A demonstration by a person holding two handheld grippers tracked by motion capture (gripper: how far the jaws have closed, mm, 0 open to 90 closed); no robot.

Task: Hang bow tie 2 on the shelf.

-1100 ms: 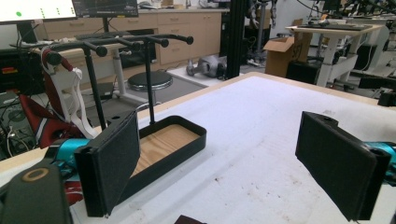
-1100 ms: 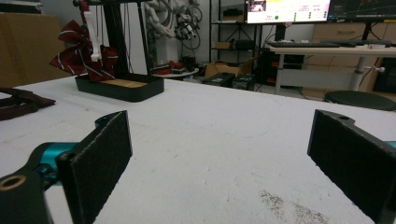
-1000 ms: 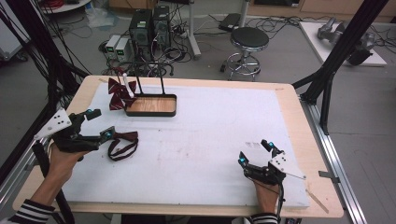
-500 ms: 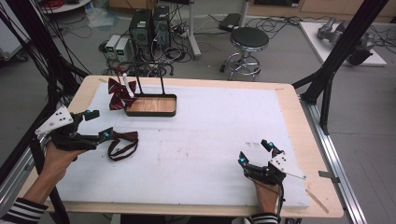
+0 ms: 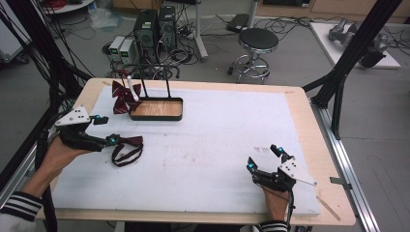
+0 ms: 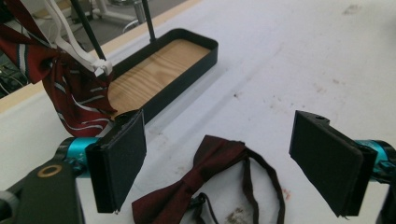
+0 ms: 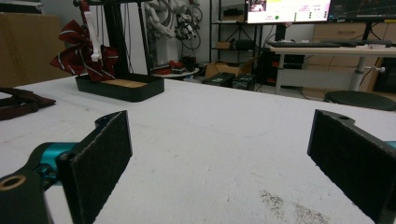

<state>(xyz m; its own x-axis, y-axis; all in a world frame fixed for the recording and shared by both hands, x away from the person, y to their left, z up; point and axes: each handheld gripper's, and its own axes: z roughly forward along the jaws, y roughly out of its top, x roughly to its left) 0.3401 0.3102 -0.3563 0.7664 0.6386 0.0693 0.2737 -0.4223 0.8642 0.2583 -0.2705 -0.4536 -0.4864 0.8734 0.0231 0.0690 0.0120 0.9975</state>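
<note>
A wooden desk carries a white mat that covers most of its top; the mat is scuffed and lightly stained, with a brownish smudge near the right gripper. Toward the desk's far left corner stands a black tray with a wood-grain floor and two thin black uprights rising from it. A striped dark-red bow tie hangs on a white strap at the tray's left end, just off the tray's edge.

Nearer than the tray, on the mat, lies a plain dark-red bow tie with its strap looped beside it. The left gripper sits just left of this tie, its fingers spread wide apart, holding nothing; in the left gripper view the tie lies on the mat between and below them. The right gripper rests well away from the tray, at the near right of the mat, fingers likewise apart and empty.

Beyond the tray, on the grey floor, stand computer boxes amid tangled cables, and a round black stool sits to their right. Black frame struts flank the desk. The right gripper view shows a lit monitor and shelving behind the tray.
</note>
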